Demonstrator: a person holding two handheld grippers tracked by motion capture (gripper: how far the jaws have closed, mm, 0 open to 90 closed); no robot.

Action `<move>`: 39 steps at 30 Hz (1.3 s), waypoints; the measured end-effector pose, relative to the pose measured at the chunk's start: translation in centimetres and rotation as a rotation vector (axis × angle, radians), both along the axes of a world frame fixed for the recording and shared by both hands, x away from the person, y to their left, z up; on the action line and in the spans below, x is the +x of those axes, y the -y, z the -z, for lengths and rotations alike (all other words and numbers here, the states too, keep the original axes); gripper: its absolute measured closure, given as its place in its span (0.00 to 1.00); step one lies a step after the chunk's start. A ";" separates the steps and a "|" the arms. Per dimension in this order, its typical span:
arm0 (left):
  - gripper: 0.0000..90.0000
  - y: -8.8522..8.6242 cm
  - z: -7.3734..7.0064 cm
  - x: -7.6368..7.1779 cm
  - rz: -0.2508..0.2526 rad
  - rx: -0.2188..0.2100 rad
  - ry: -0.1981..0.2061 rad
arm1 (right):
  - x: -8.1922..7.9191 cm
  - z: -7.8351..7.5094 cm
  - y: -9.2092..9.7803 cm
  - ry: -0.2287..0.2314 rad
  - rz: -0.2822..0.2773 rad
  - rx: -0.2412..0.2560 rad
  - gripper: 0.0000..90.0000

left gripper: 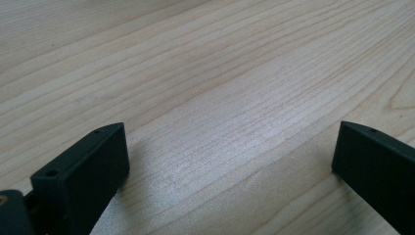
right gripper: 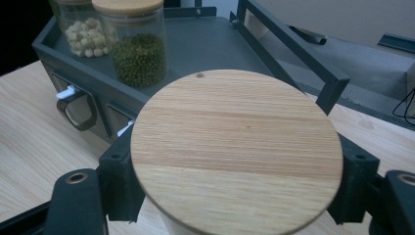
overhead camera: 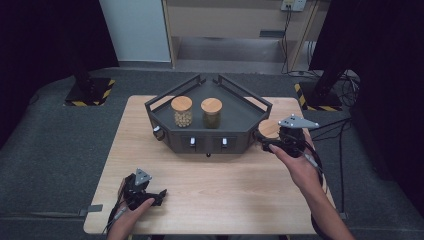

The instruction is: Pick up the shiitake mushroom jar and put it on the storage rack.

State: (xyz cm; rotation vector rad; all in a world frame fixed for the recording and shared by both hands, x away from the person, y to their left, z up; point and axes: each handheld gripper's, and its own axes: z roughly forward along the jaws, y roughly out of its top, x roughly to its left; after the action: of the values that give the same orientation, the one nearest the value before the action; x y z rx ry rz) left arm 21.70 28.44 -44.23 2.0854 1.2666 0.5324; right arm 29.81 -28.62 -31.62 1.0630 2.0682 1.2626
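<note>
The glass jar with the round, pale wooden lid (right gripper: 236,149) sits between the two black jaws of the right gripper (right gripper: 235,188), which press on its sides just under the lid, so this claw is clenched on the jar. In the high view the jar (overhead camera: 268,128) stands at the right end of the dark grey corner-shaped metal tray (overhead camera: 240,117), touching it or just beside it — I cannot tell which. Held low on the sides, the jar stays upright and nothing can spill. On the tray stand two more jars with wooden lids: the jar of pale round seeds (overhead camera: 182,111) and the jar of small green beans (overhead camera: 211,112), side by side, so the held one probably belongs up there with them. The tray has rails around its back edge and a small white knob (overhead camera: 156,130) at its front left corner. The left gripper (overhead camera: 161,196) rests near the front left of the light wooden table (overhead camera: 225,190), jaws wide apart and holding nothing — it waits out of the way. Around the table is grey floor (overhead camera: 55,145), dark curtains and a pale cabinet behind.
</note>
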 end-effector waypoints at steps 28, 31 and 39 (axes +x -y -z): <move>0.00 0.0 0.0 0.0 0.000 0.000 0.000 | 1.2 -1.7 -2.2 0.030 -0.010 0.013 0.28; 0.00 0.0 0.0 0.0 0.001 0.000 0.000 | 1.3 -1.6 -2.5 0.029 -0.012 0.011 0.28; 0.00 0.0 0.0 0.0 0.001 0.000 0.000 | 2.1 -2.0 -2.6 0.029 -0.010 0.016 0.28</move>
State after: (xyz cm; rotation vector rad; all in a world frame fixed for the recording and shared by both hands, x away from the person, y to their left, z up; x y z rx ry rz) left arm 21.71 28.46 -44.22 2.0861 1.2655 0.5319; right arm 31.94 -25.99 -29.67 1.0366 2.0469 1.2943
